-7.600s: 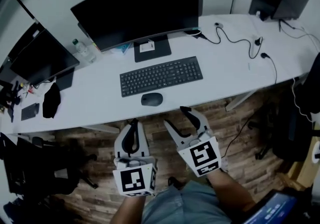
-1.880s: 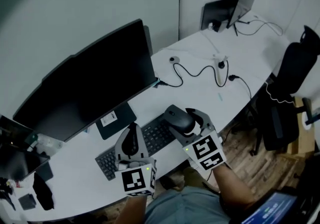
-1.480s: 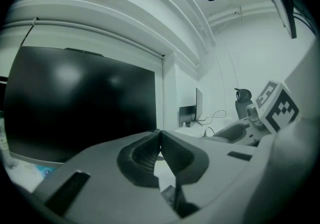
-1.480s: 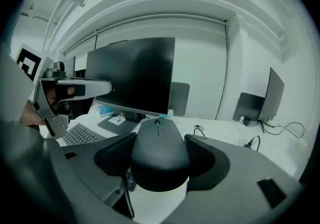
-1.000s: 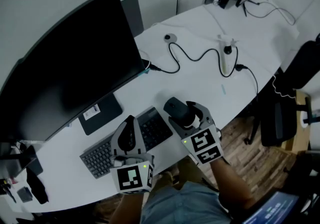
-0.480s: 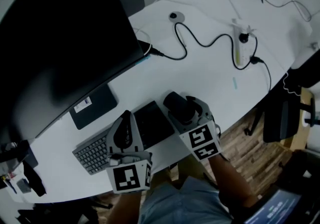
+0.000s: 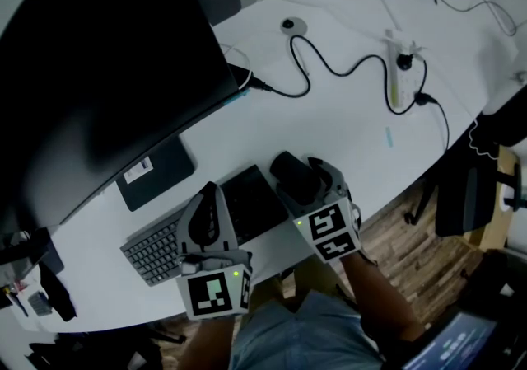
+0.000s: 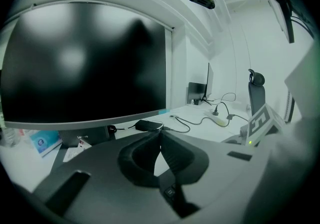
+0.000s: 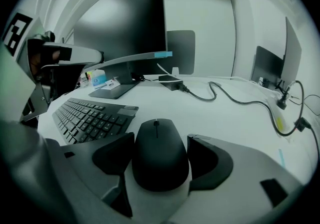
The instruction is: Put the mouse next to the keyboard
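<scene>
mouse (image 9: 157, 160): smooth matte-black oval, resting on glossy white desk (image 9: 227, 118), just right of flat black keyboard (image 9: 90, 115). right gripper (image 9: 160, 140) jaws straddle it, just widened, pads released. left gripper (image 8: 160, 134) jaws closed, empty.

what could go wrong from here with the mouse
1. The right gripper's jaws have just been opening, with the mouse between them and little room on either side. Pulling back crooked could drag the mouse off its spot or into the keyboard beside it.
2. The mouse lies fairly near the front edge of the desk, so a tug toward the person might pull it over the edge.
</scene>
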The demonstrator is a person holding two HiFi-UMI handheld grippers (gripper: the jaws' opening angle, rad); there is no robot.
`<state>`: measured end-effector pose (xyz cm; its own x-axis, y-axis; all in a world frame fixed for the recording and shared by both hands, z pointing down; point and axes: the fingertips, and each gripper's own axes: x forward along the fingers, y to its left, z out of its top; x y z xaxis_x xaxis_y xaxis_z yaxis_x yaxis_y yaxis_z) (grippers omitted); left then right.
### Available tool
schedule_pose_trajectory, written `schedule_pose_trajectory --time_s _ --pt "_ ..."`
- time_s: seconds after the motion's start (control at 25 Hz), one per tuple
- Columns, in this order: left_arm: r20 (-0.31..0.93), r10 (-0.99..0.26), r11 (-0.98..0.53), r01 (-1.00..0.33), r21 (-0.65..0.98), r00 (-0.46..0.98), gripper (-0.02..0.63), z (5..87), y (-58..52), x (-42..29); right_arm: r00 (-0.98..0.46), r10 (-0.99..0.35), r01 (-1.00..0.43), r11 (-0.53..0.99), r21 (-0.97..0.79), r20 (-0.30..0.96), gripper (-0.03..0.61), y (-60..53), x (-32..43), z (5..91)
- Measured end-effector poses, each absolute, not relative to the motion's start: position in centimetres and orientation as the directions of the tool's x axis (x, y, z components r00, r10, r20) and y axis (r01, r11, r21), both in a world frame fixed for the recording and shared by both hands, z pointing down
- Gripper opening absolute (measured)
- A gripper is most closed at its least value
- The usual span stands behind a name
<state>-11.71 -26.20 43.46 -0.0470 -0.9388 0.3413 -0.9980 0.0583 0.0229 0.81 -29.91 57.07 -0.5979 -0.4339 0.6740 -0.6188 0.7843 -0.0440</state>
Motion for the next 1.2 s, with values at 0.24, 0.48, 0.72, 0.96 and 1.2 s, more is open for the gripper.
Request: schedule_pose_trajectory --time_s 0.24,0.48,0.72,0.96,1.2 --pt "0.278 -0.959 0.066 -0.998 0.002 -0.063 0.005 39.9 -25.1 -12.3 -0.599 -0.494 -0.635 0.773 0.002 0.631 0.368 -30.2 1.3 53.3" --pt "0.135 -0.986 0.097 -0.995 -0.022 -0.099 0.005 32.6 -22.9 -13.6 -0.689 -0.587 -0.648 0.762 0.003 0.425 0.347 -29.5 -1.1 42.8" --pt "0.015 -0.992 0.122 -0.992 -0.043 -0.123 0.005 25.6 -20.0 -15.1 -0.765 -0.617 -0.626 0.78 0.013 0.183 0.161 -26.2 -3.9 32.0" --pt "-0.083 -0.988 0.138 -0.988 -0.074 -0.131 0.005 21.0 -17.3 -15.9 -0.778 -0.626 -0.621 0.779 0.086 0.054 0.017 -23.9 -5.2 26.7" --pt "-0.137 -0.982 0.138 -0.988 -0.072 -0.127 0.005 19.4 -15.8 -16.2 -0.772 -0.635 -0.63 0.766 0.127 0.006 0.015 -22.7 -5.7 24.6"
